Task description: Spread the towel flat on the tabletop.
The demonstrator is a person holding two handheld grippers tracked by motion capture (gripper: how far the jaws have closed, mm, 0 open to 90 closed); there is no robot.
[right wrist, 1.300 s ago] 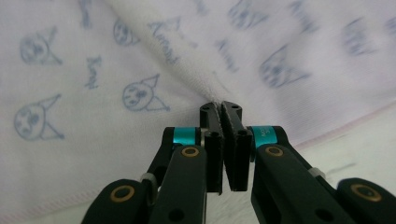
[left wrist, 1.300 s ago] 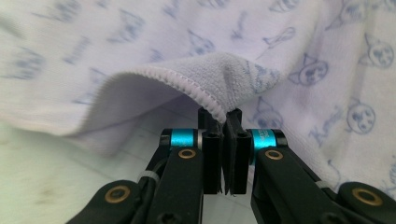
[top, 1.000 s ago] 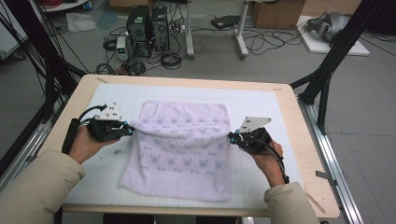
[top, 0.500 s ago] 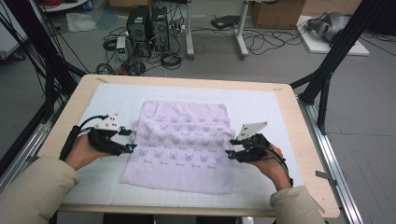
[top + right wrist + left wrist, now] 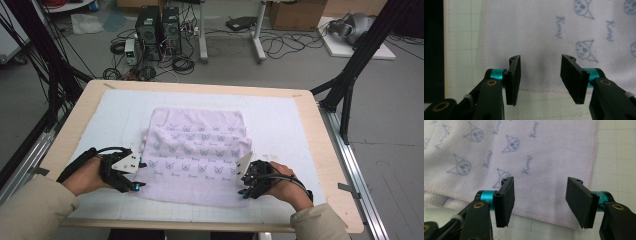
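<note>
A pale lilac towel [image 5: 200, 147] printed with small cat faces lies on the white grid mat [image 5: 107, 120], with soft creases across its middle. My left gripper [image 5: 134, 177] sits low at the towel's near left corner. My right gripper [image 5: 244, 186] sits at the near right corner. In the left gripper view the left gripper [image 5: 540, 182] is open over the stitched corner of the towel [image 5: 544, 157]. In the right gripper view the right gripper [image 5: 541, 58] is open over the towel's hem [image 5: 536, 30]. Both pairs of jaws have just been opening, and nothing is pinched between them.
The mat covers a wooden table [image 5: 322, 150] with bare rims all round. Black frame legs [image 5: 350, 82] stand at the far right and far left. Computer towers [image 5: 157, 27], cables and a cardboard box [image 5: 295, 12] are on the floor beyond.
Both grippers came toward the near edge and sank, carrying the towel's sides with them. They then let go, and the towel now lies flat with the jaws open.
</note>
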